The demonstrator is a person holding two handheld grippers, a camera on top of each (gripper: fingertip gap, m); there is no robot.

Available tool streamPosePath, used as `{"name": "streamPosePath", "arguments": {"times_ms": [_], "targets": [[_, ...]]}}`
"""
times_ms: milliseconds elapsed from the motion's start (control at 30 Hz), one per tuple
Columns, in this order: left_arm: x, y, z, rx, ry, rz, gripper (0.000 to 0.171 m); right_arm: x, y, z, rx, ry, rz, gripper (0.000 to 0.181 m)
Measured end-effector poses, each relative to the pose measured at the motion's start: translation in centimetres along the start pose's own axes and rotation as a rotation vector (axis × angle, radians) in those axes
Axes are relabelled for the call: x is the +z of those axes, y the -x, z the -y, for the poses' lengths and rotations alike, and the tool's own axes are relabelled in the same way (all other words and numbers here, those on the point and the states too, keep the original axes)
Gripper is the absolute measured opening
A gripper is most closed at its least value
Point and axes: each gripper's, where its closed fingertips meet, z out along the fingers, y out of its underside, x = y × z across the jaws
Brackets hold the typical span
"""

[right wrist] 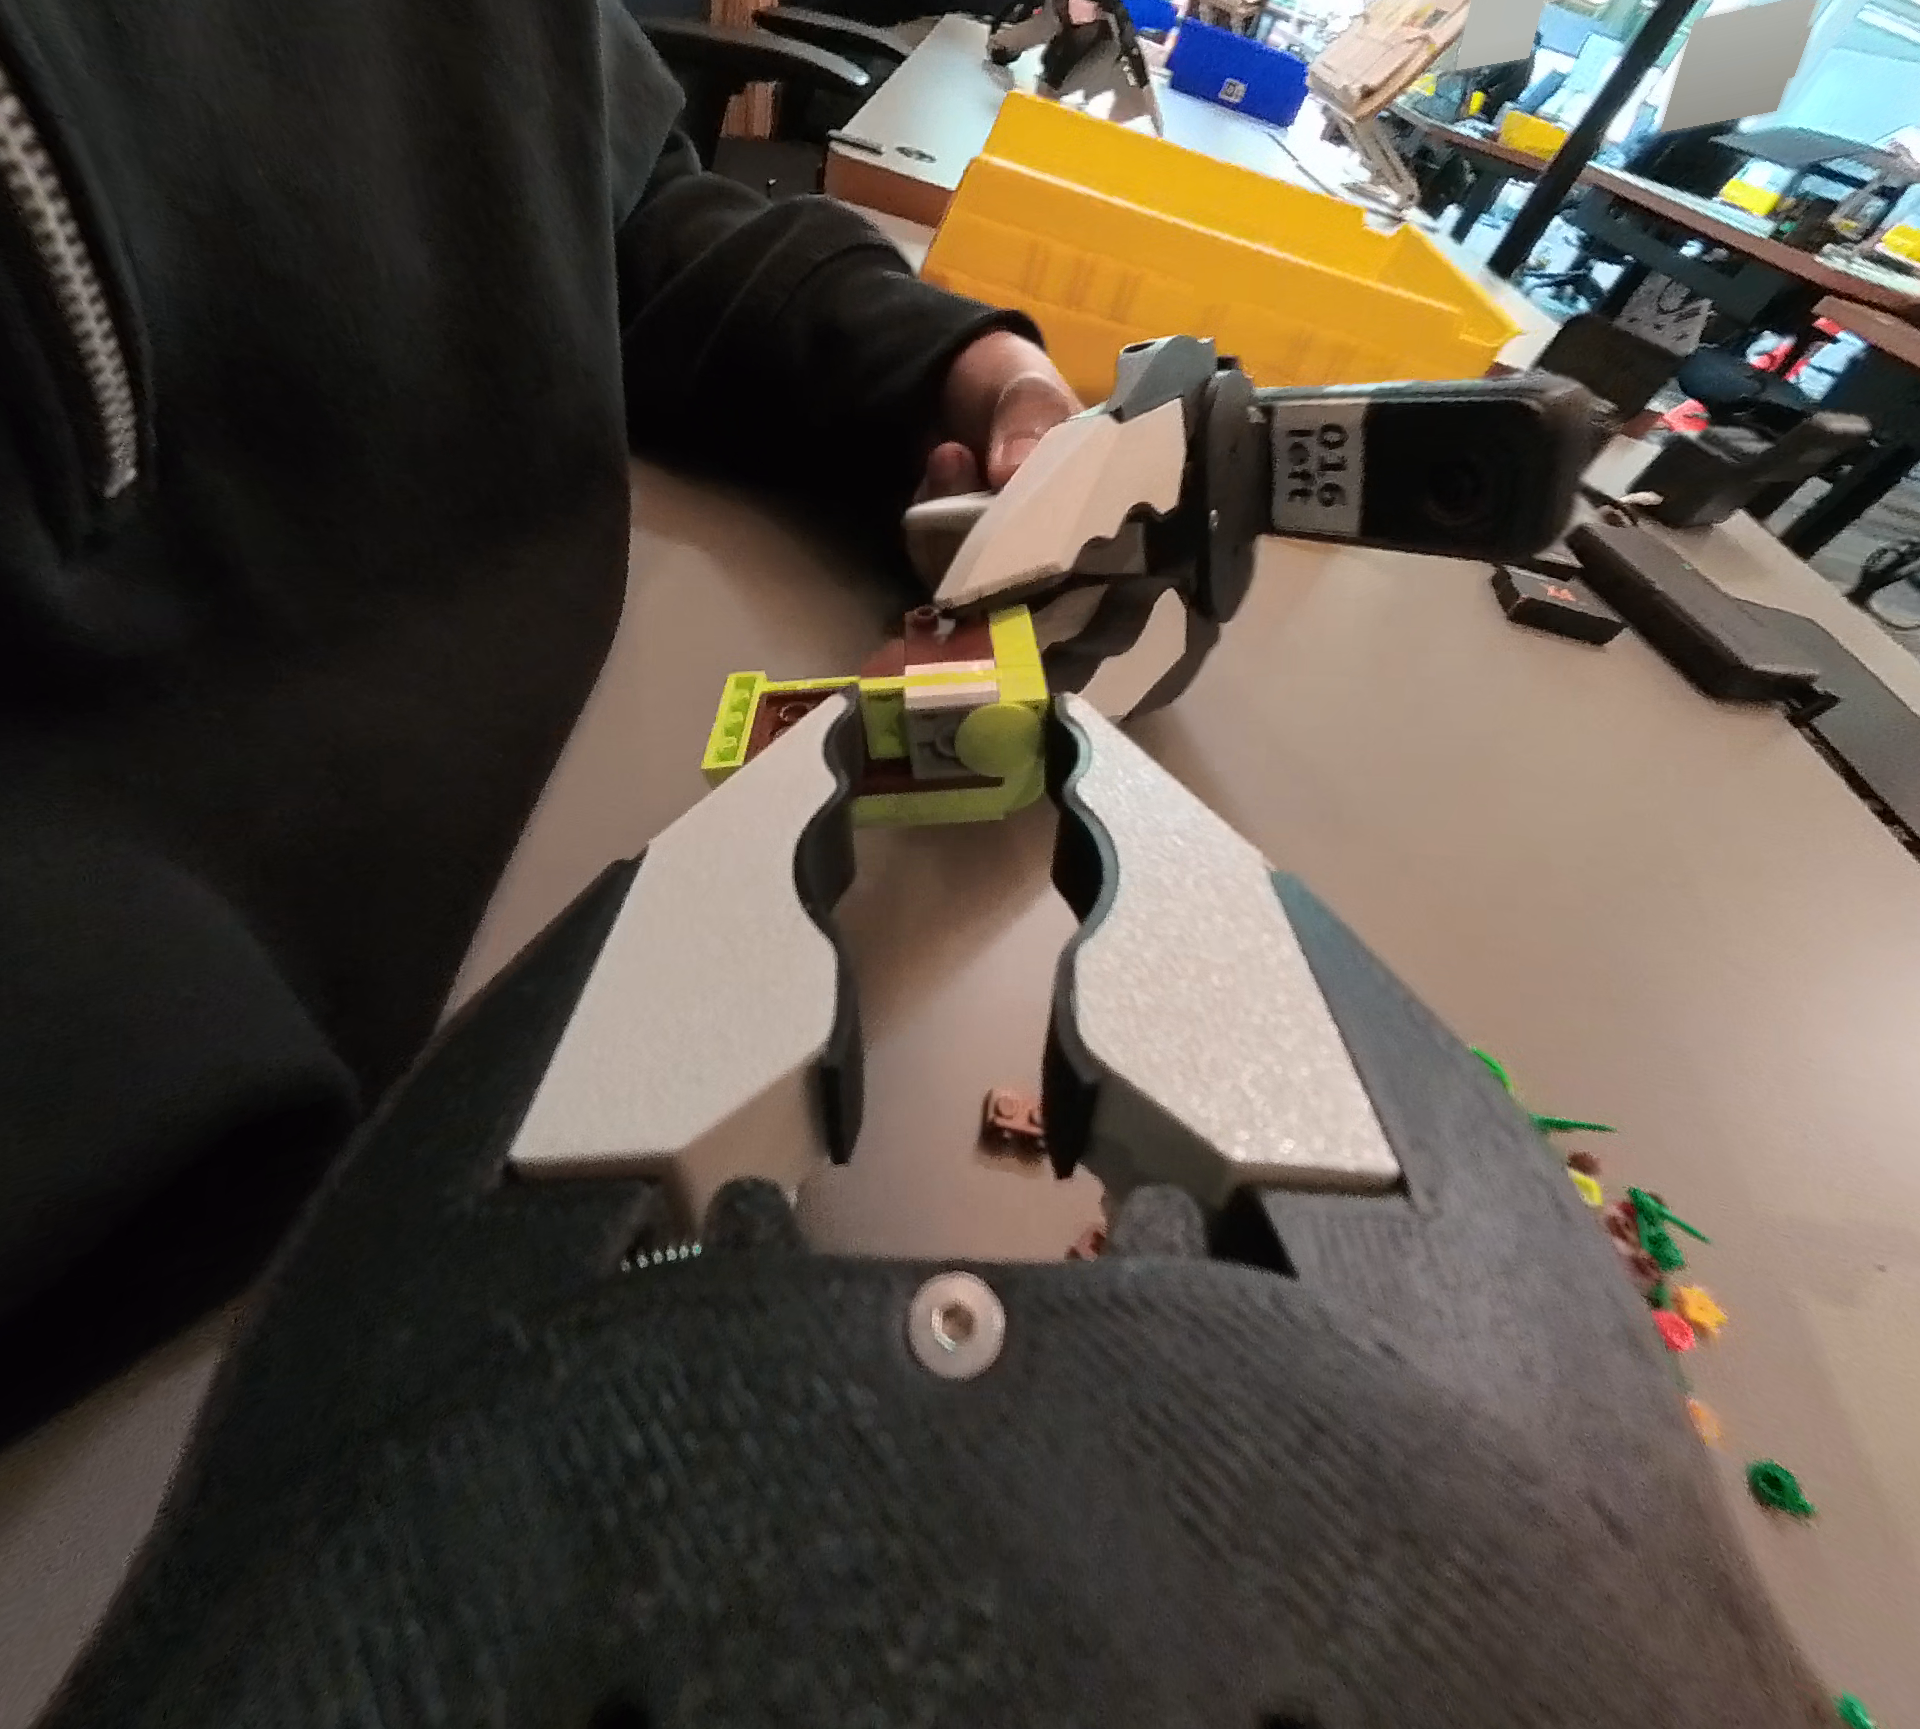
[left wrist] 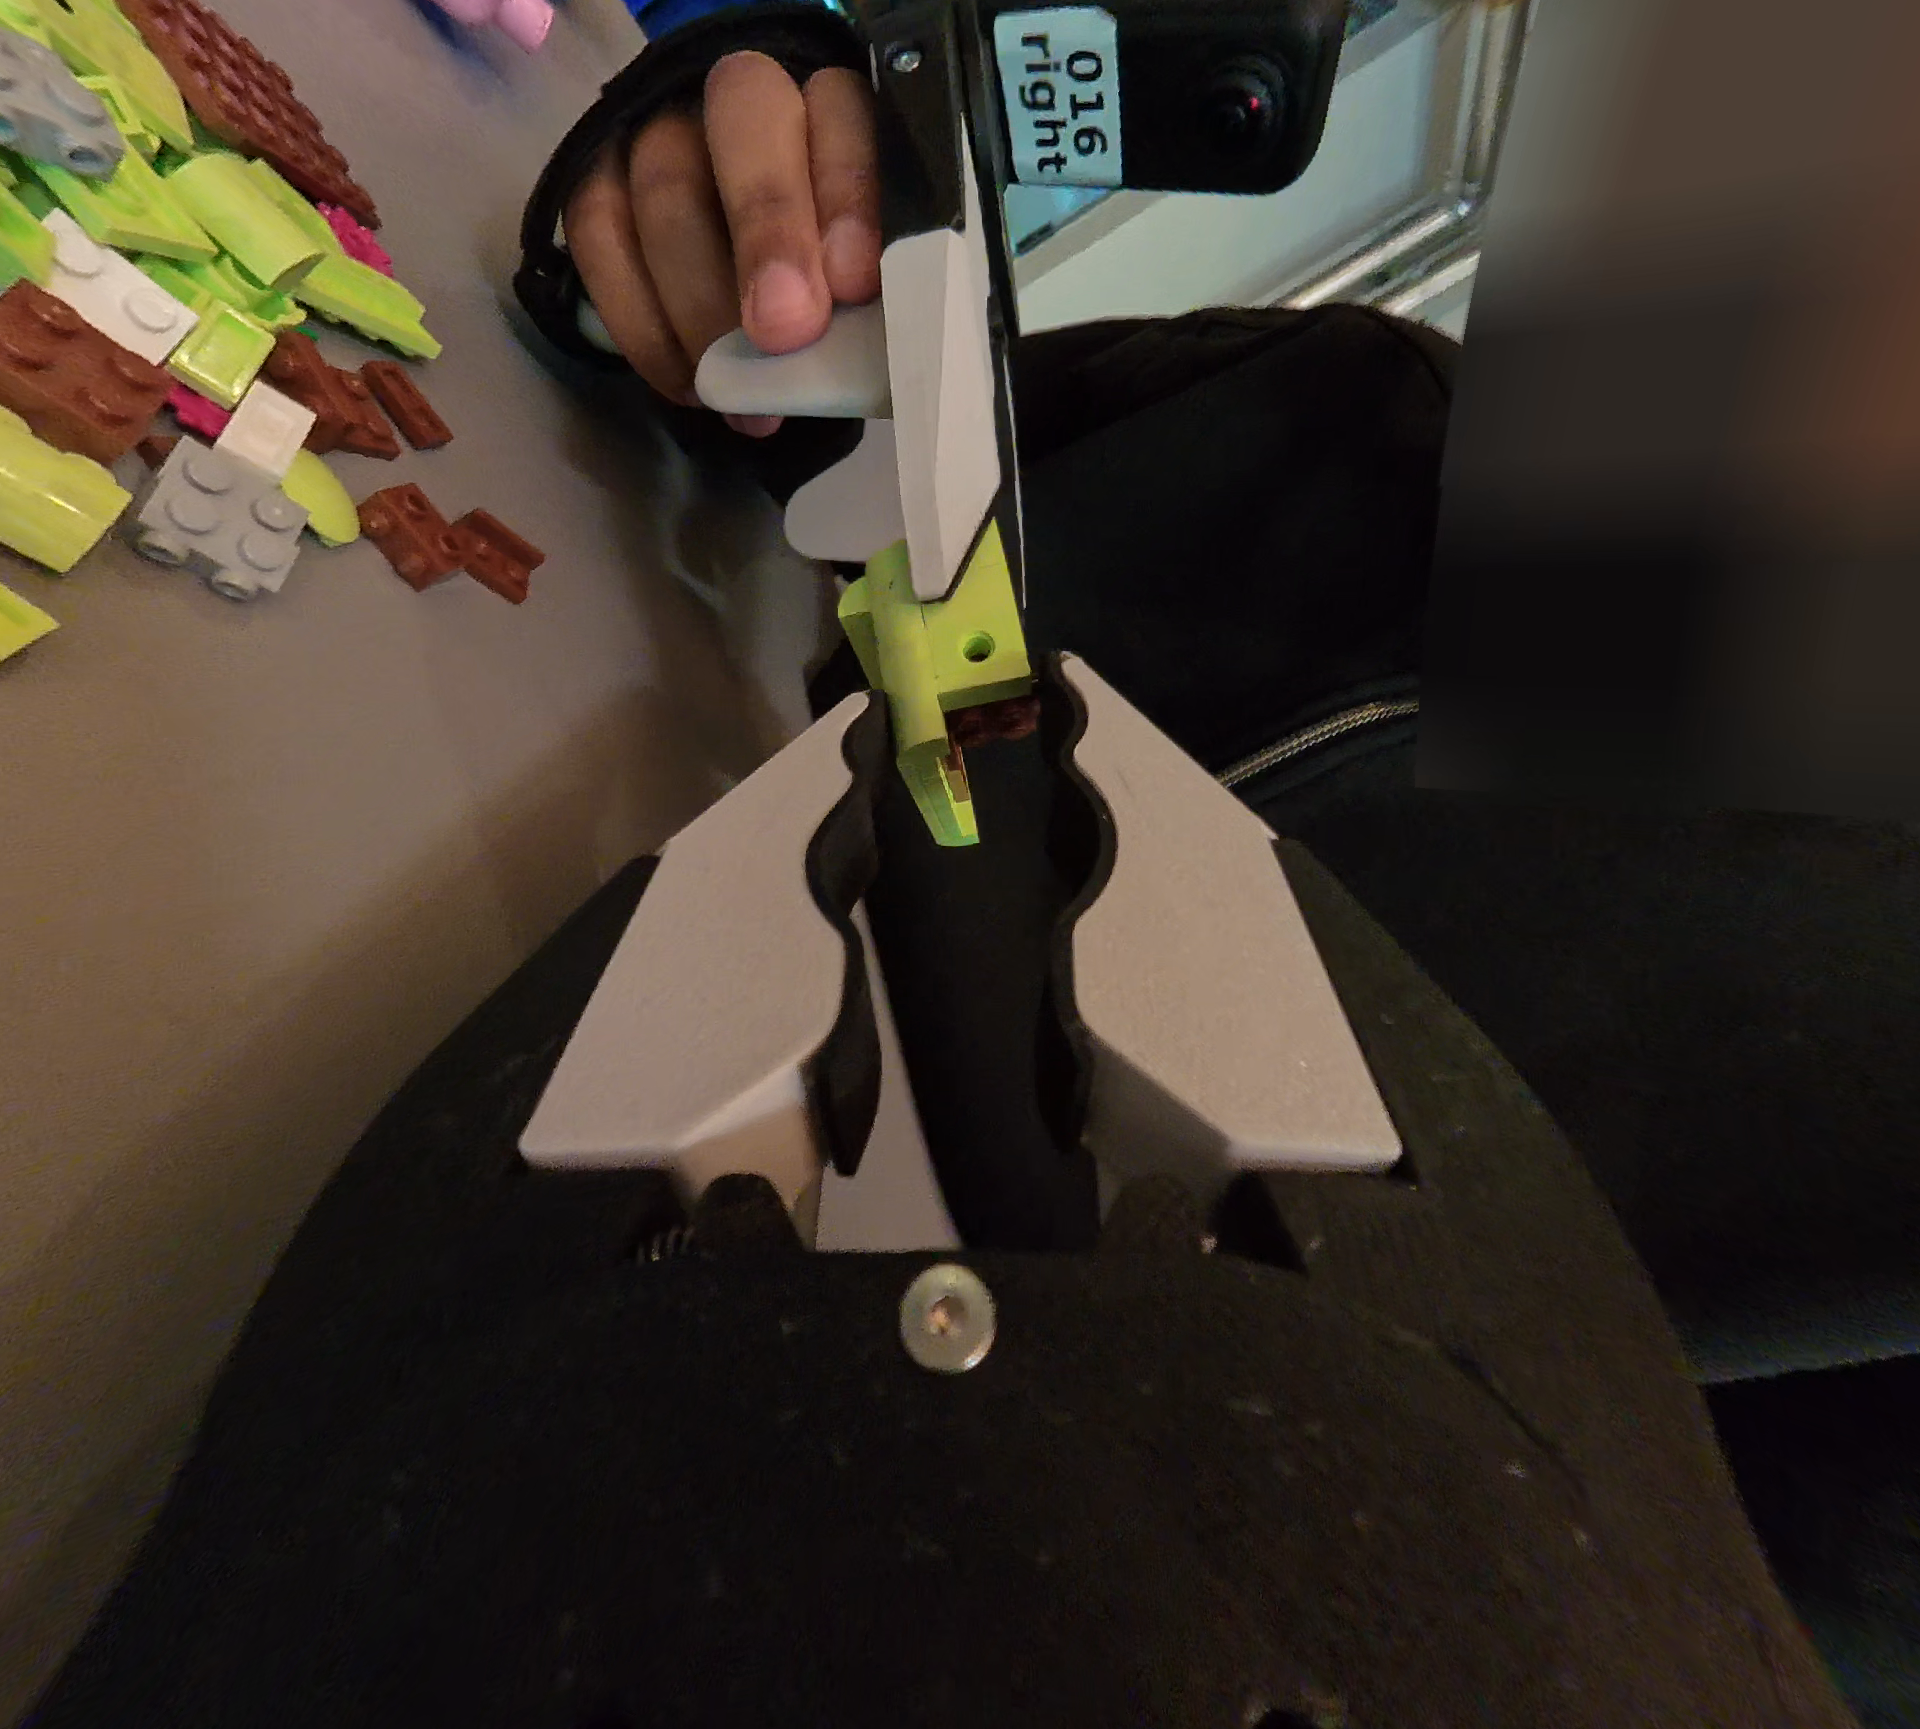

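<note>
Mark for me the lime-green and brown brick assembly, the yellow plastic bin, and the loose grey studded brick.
Lime-green and brown brick assembly [right wrist: 940, 744]: right wrist view, on its round lime-green piece.
Yellow plastic bin [right wrist: 1195, 266]: right wrist view, on its near side wall.
Loose grey studded brick [left wrist: 223, 526]: left wrist view, on its studded top.

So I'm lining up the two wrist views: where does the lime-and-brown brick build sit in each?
Left wrist view: brick build just above centre, at the left gripper's fingertips, the right gripper clamped on it from above.
Right wrist view: the build just above centre, between the right gripper's fingertips, the left gripper touching its top.
Shared landmark: the grey table.
</note>
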Motion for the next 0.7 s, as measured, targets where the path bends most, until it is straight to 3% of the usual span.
{"name": "streamPosePath", "arguments": {"times_ms": [100,367,567,700], "targets": [[-0.1,-0.9,0.9,-0.001,-0.051,-0.012,0.028,-0.4,-0.6,1.0,0.039,-0.037,-0.024,0.032],[0.3,-1.6,0.6,-0.021,-0.035,-0.06,0.028,-0.8,-0.1,1.5,0.065,-0.056,0.017,0.032],[-0.6,-0.4,1.1,0.017,-0.053,0.054,0.028,-0.5,-1.1,0.3,-0.026,0.059,-0.085,0.032],[-0.6,-0.7,1.3,0.05,-0.053,0.06,0.028,-0.6,-1.2,0.6,-0.025,0.048,-0.09,0.032]]}}
